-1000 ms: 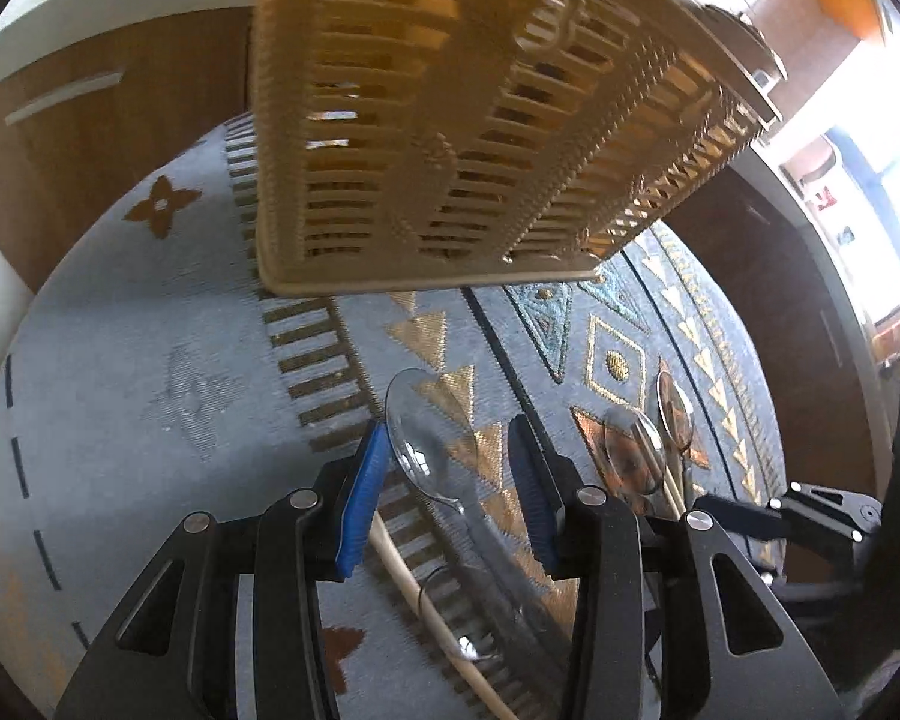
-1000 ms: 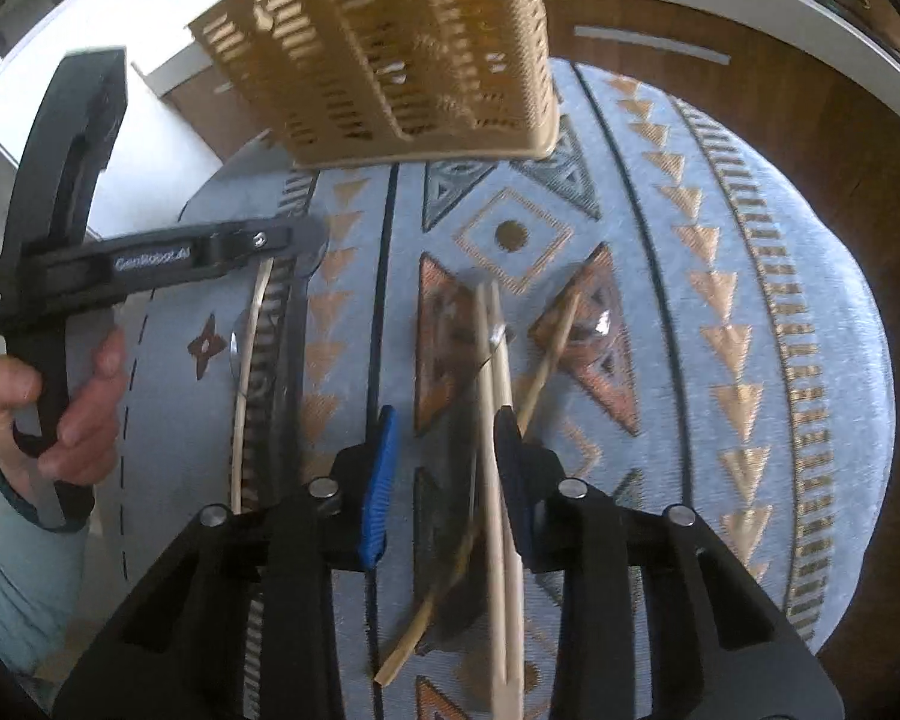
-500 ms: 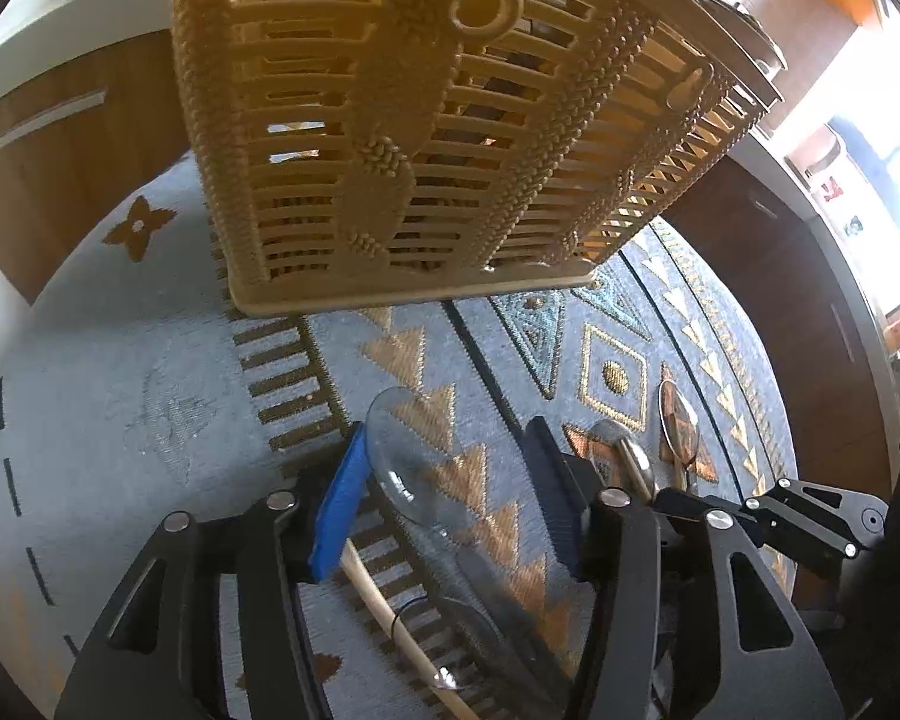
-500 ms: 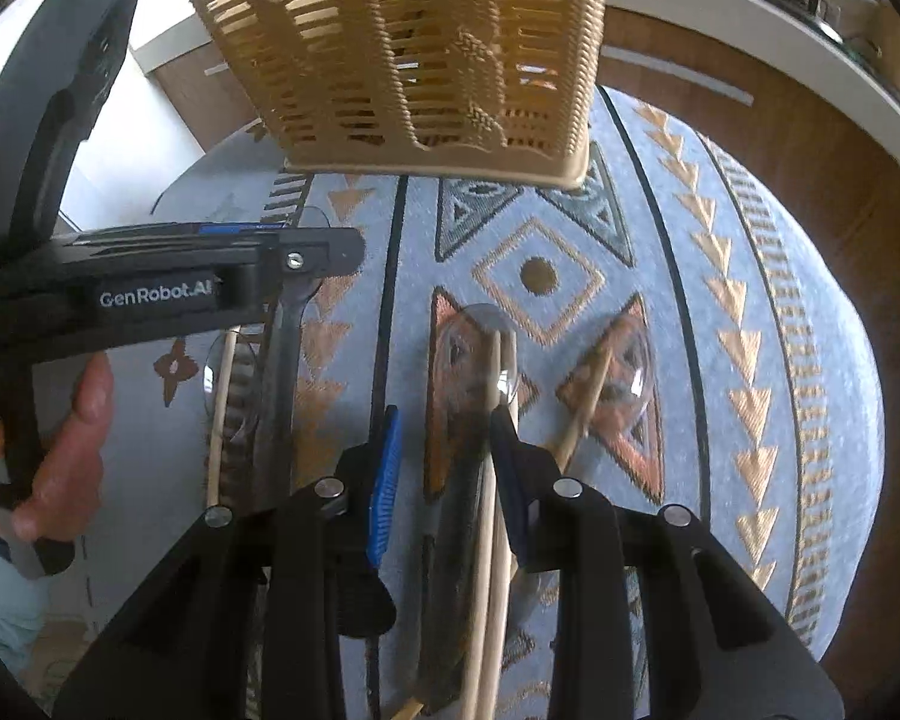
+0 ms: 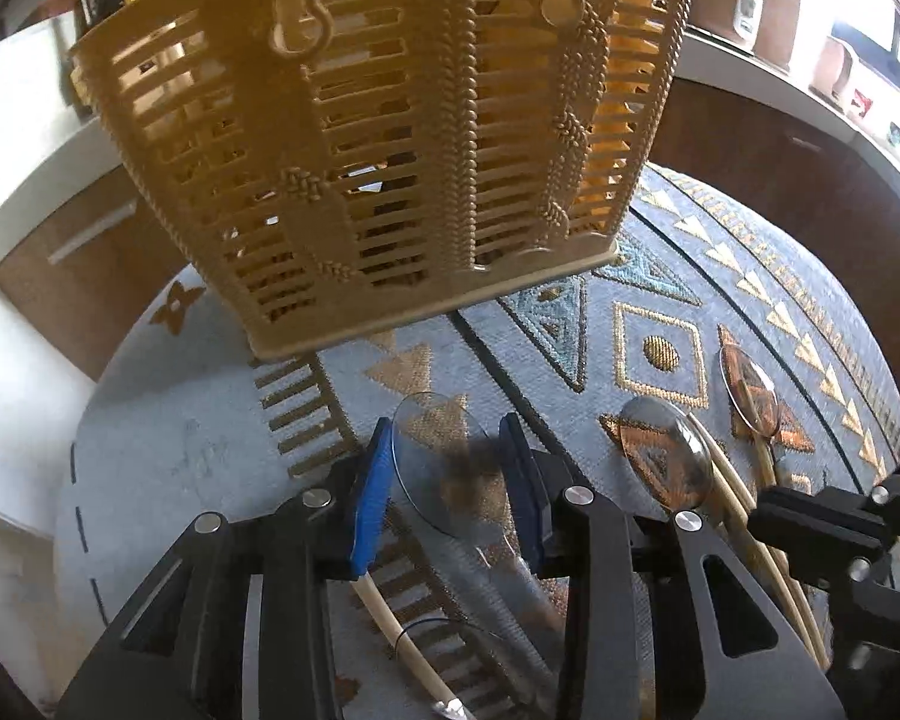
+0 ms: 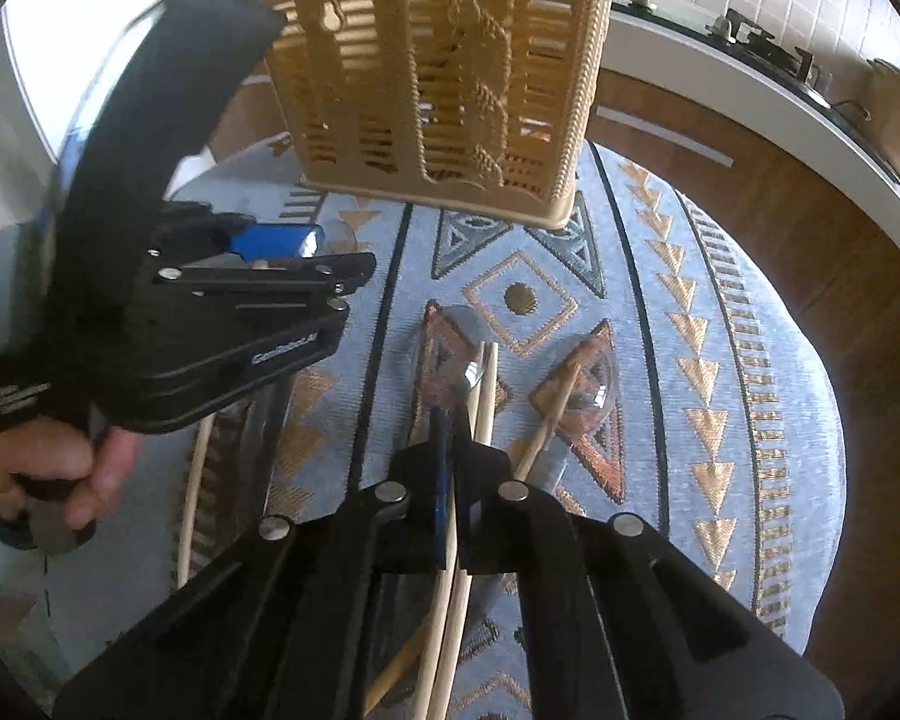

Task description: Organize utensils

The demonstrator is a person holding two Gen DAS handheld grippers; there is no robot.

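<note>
1. A grey-blue woven cloth [image 5: 660, 276] with gold and copper triangles covers the round bench and fills most of both wrist views.
2. A tan slatted plastic basket [image 5: 390, 138] stands on the cloth at twelve o'clock in both views, upright, apart from the utensils.
3. The left gripper [image 5: 447, 474] points down at the cloth; its black body also shows at nine o'clock in the right wrist view, held by a hand [image 6: 60, 474].
4. The right gripper [image 6: 450, 474] sits at six o'clock in its own view and enters the left wrist view at four o'clock.
5. A clear spoon [image 5: 432, 462] lies on the cloth with its round bowl between the left jaws, which have just been closing; a sliver of gap shows at the blue pad [image 5: 369, 498], so the jaws do not clamp it.
6. Two more clear spoons [image 6: 450, 360] with pale wooden handles lie at the centre of the right wrist view, bowls toward the basket.
7. The right jaws are closed, pressed together over those handles; whether a handle is pinched between them I cannot tell.
</note>
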